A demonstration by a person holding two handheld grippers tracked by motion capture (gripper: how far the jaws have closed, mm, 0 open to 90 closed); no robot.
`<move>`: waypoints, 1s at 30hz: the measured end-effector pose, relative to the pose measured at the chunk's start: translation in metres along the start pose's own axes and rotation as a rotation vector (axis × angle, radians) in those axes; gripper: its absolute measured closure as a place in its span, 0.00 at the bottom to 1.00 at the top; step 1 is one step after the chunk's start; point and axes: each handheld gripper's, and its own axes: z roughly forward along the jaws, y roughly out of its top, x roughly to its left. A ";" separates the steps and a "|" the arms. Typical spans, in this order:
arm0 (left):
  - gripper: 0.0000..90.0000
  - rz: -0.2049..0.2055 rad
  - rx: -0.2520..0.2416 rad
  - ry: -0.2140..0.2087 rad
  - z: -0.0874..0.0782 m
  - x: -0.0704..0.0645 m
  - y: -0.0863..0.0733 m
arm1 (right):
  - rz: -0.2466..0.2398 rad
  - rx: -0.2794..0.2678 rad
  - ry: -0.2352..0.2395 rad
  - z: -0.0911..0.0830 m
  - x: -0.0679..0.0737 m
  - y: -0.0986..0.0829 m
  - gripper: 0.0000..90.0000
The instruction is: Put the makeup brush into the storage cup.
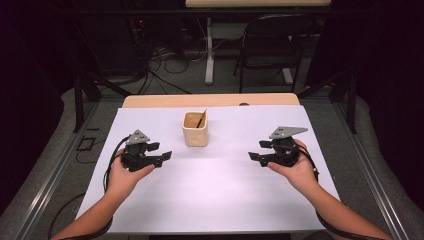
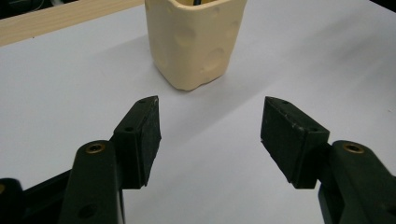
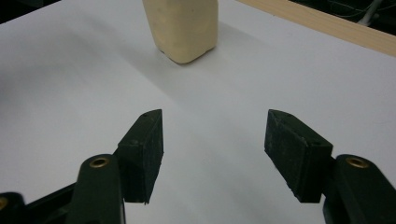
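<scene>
My left hand-held gripper (image 1: 161, 151) waits wide open and empty on the white desk (image 1: 210, 200). The cream cup (image 1: 195, 129) with a thin stick (image 1: 201, 119) stands in the middle, near the back. My right hand-held gripper (image 1: 256, 150) waits the same way. I think both are ready to start. I see no writing.

a dark room: a black folding chair (image 1: 272, 47) and tangled cables (image 1: 167, 57) on grey floor (image 1: 60, 150) beyond the table (image 1: 210, 100).

Cup (image 2: 194, 42) rim cut off at top of my left gripper view; same at top of my right gripper view. Thin stick (image 1: 201, 119) in cup, upper centre, too small to identify.
</scene>
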 end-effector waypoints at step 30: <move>0.44 0.011 0.037 0.019 0.011 -0.004 -0.050 | 0.055 0.018 -0.028 0.005 -0.007 -0.047 0.42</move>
